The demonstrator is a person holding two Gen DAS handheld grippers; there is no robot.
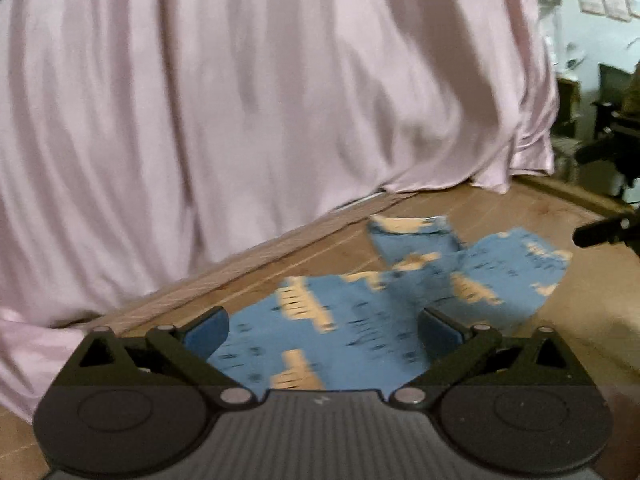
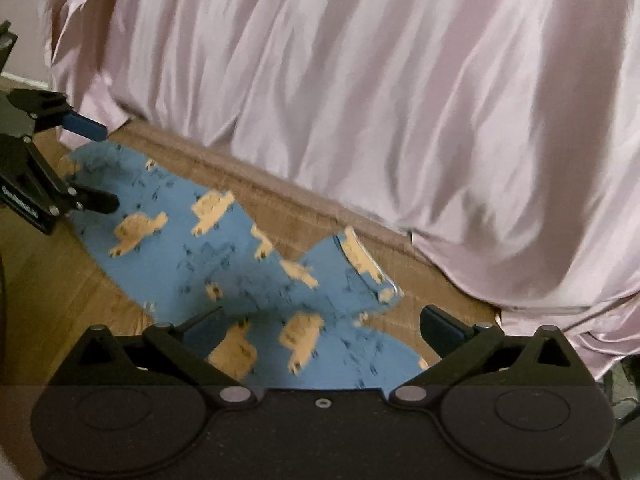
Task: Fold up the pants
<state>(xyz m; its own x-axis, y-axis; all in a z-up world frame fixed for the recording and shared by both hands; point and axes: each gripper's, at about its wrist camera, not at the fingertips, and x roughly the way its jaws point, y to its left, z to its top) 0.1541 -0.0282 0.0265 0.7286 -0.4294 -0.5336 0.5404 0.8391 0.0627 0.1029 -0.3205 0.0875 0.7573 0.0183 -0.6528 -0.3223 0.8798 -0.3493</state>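
Fingers (image 1: 206,334) of the left gripper (image 1: 322,332) spread wide, blue pads facing each other across a broad gap; nothing pinched between them. Pants (image 1: 360,312) lie in that gap, but whether the pads touch the cloth cannot be told through the blur.

Right gripper (image 2: 322,330): fingers (image 2: 444,330) equally far apart, gripping nothing. Pants (image 2: 224,256) run under and between them; contact again unclear.

From the right wrist view, the left gripper (image 2: 94,166) shows at about 9 o'clock, its two fingers parted, one blue pad (image 2: 86,126) lifted above the fabric, the dark finger lower, over or on the pants' far end; which one, cannot tell. From the left wrist view, a dark finger tip of the right gripper (image 1: 600,232) pokes in at 3 o'clock, near the pants' edge.

Pants: blue, small, printed with tan animal shapes and dark marks. Spread on the floor (image 1: 520,208), rumpled, legs splayed toward 1 and 2 o'clock in the left view, one part humped up at centre. Not neatly folded.

Floor: brown wood planks. Pink satin sheet (image 1: 260,100) drapes down to it from 9 through 2 o'clock, its hem just beyond the pants, apart from them. Cluttered room corner (image 1: 600,80) at 2 o'clock, blurred.
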